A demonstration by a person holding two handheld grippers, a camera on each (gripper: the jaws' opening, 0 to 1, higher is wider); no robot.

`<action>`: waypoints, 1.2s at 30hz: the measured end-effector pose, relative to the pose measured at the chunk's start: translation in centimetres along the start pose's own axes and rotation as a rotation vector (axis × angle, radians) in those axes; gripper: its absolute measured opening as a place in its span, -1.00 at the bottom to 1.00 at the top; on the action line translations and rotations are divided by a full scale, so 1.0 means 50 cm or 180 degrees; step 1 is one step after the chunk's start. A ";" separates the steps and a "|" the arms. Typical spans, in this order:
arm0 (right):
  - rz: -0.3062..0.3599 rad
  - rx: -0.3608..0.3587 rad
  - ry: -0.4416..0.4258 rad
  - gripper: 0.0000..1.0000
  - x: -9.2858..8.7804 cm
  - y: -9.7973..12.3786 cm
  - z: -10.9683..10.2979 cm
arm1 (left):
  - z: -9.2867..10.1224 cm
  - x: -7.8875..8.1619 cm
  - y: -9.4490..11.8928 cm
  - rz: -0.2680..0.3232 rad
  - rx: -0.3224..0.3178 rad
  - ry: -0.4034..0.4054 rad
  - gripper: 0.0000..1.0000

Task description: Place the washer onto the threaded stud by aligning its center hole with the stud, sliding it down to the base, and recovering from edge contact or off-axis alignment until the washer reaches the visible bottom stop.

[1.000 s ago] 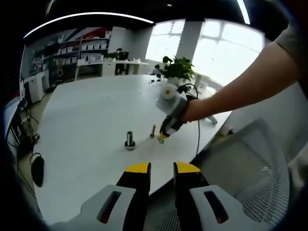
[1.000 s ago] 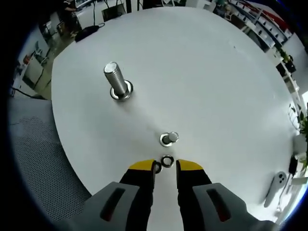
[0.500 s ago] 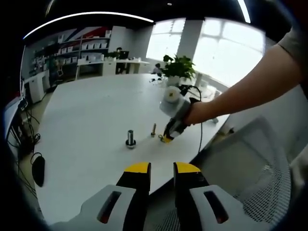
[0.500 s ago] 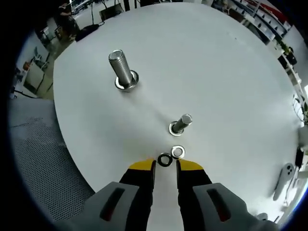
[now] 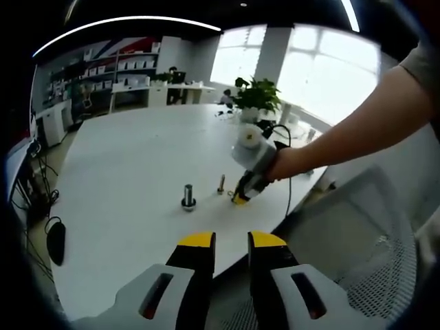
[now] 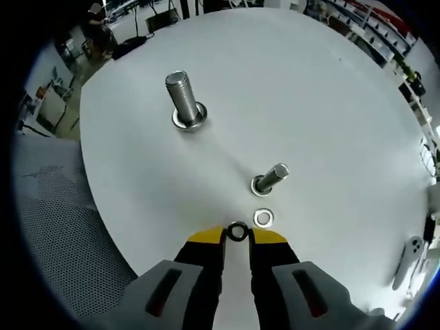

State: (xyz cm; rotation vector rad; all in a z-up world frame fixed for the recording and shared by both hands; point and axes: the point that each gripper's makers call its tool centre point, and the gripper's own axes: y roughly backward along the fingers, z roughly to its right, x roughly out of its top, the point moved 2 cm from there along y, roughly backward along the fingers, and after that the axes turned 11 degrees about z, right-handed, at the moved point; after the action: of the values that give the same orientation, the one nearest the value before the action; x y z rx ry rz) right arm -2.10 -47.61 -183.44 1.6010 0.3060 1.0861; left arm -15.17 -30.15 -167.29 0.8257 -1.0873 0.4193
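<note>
Now the right gripper (image 6: pixel 237 237) has its yellow-tipped jaws drawn in on a dark ring (image 6: pixel 237 232), which sits between the tips; half a second ago that ring lay free on the table just ahead of jaws standing wider apart. From this I judge the grasp is made or nearly so, though I cannot tell whether the ring is lifted clear of the white table (image 6: pixel 330 103) or only pinched against it.

Just beyond the ring, a little to its right, a lighter washer (image 6: pixel 263 218) lies flat and untouched. Past that washer stands the small threaded stud (image 6: pixel 270 178), leaning in the fisheye, its base close to the washer. Well beyond the small stud, up and to the left, is the large bolt (image 6: pixel 185 103) standing on its own wide washer.

Compared with a second ago the camera has pulled back from the small stud, so the ring must next be carried forward over the loose washer to reach the stud's top and be centred there.

From the left gripper view, the left gripper (image 5: pixel 230 240) hangs off the table edge, jaws a narrow gap apart and holding nothing, with the right gripper (image 5: pixel 239 198) seen working low beside the small stud (image 5: pixel 221 183).
</note>
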 end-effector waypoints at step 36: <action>-0.0523 0.0128 0.0517 -0.71 0.004 -0.005 -0.029 | -0.003 0.001 -0.001 0.0000 0.0014 -0.0027 -0.69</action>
State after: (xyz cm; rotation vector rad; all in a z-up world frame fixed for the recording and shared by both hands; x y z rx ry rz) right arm -3.00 -46.45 -183.63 1.4974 0.5611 1.0899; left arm -15.03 -30.10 -167.31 0.8320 -1.0947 0.4187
